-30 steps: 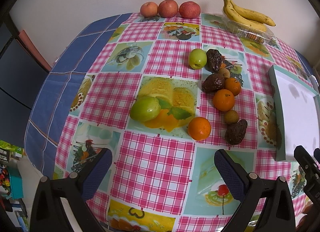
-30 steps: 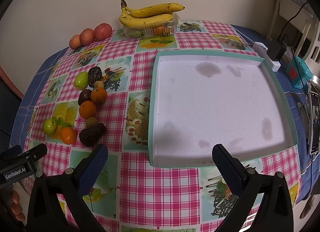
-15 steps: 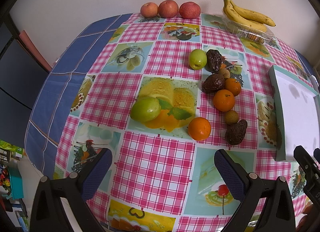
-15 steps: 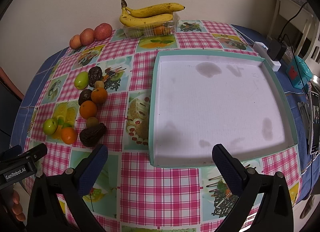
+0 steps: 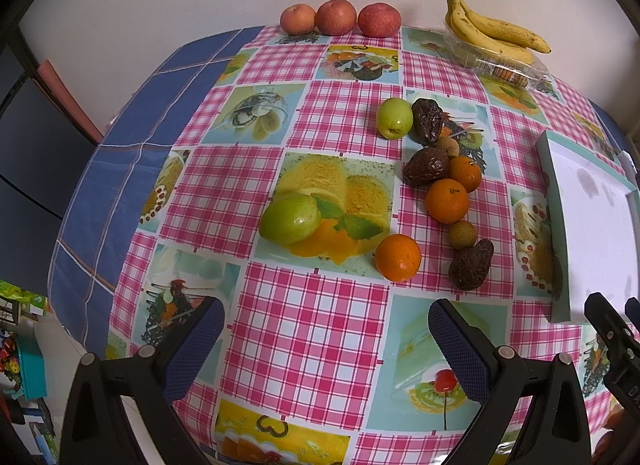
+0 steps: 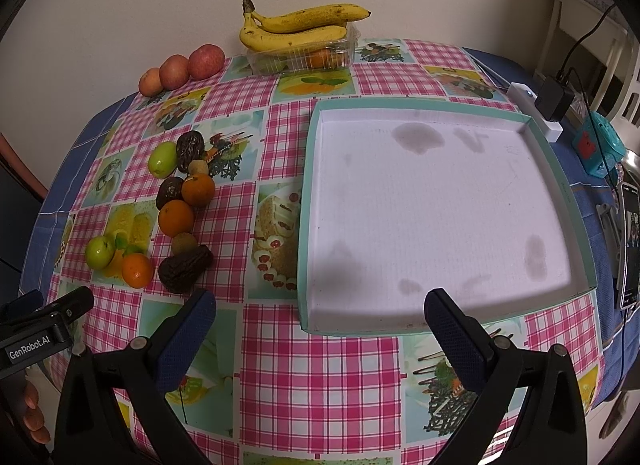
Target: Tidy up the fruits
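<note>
- The left gripper [image 5: 322, 339] was held with its jaws spread wide over bare tablecloth [image 5: 308, 317], nothing between them; the right gripper [image 6: 320, 325] was likewise spread and empty at the near edge of the tray [image 6: 304, 225].
- In the left wrist view the tray was cut off by the frame; only its near left corner was seen.
- Left of the tray, loose fruit was seen in a rough line running away from the grippers: an orange [image 5: 398, 257], a dark wrinkled fruit [image 5: 470, 265] tilted with its long axis toward the tray, and a green fruit [image 5: 290, 219].
- The kind of the small brown round fruit [image 5: 463, 233] could not be made out.
- At the far wall, three apples [image 5: 337, 17] were lined up, and bananas [image 6: 296, 27] lay lengthwise on a clear box [image 6: 304, 57], its contents blurred.
</note>
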The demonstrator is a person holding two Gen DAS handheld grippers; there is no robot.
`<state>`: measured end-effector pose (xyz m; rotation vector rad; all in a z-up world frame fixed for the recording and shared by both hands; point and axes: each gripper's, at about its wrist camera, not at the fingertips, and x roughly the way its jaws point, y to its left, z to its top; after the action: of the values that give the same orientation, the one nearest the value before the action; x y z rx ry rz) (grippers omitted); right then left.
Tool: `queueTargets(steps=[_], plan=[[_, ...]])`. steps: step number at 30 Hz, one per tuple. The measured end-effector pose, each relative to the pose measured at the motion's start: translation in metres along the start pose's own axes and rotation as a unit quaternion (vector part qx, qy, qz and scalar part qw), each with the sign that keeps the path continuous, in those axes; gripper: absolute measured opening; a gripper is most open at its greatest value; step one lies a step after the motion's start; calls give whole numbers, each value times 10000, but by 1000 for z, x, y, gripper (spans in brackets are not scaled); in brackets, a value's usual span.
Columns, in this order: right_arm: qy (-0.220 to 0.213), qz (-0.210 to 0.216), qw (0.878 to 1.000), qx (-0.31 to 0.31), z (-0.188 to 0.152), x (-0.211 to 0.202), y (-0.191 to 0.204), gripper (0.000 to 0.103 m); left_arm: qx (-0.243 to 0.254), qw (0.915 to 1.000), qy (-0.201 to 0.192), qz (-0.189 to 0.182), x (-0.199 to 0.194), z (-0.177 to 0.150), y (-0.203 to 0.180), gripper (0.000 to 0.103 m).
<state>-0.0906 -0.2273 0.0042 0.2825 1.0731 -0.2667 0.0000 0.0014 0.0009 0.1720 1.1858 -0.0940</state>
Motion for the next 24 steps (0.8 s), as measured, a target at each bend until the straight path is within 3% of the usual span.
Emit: queueTargets(steps=[8,16,24], plan=[[22,-4,10000,-10,-3,2,2,103,-44,10000,10,-35,1,-1,1,103],[50,9,10000,-26,-2,5,3,103,-350,9989,-62,-312,4,3,10,103],[-58,459,9988,-188,2,8,17,103,-898,9915,-691,-638,-6,12,38,103]])
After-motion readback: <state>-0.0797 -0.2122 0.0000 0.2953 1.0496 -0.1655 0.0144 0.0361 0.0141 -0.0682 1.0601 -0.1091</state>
